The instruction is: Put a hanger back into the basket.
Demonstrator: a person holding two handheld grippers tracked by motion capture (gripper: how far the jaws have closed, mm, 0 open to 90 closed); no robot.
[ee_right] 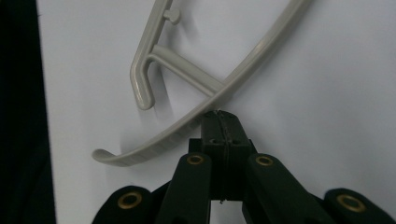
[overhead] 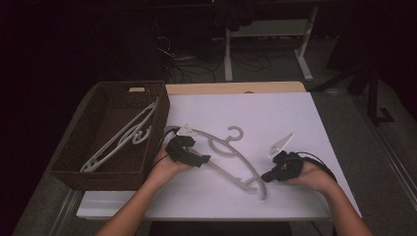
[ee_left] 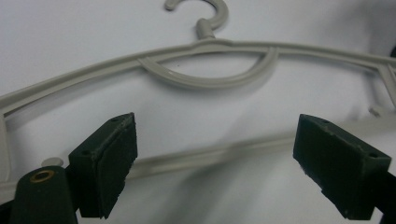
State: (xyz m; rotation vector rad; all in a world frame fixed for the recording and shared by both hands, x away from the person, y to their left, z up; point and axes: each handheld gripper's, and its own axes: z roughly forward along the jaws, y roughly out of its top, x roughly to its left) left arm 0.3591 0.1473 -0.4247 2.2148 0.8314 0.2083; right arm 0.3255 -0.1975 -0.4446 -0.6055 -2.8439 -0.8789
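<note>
A grey plastic hanger (overhead: 231, 158) lies flat on the white table top (overhead: 275, 113), its hook (overhead: 235, 132) pointing to the far side. My left gripper (overhead: 204, 160) stands open at the hanger's left half. In the left gripper view its jaws (ee_left: 215, 154) are wide apart, with the hanger's lower bar (ee_left: 210, 156) running across behind them, untouched. My right gripper (overhead: 266, 177) is shut near the hanger's right end. In the right gripper view its closed tips (ee_right: 219, 116) rest against the curved arm of the hanger (ee_right: 252, 60), with nothing between the pads.
A dark wicker basket (overhead: 158, 110) stands at the table's left with two light hangers (overhead: 125, 135) inside, leaning on its far rim. The table's front edge is close below both hands. Bare white surface lies beyond the hanger toward the back right.
</note>
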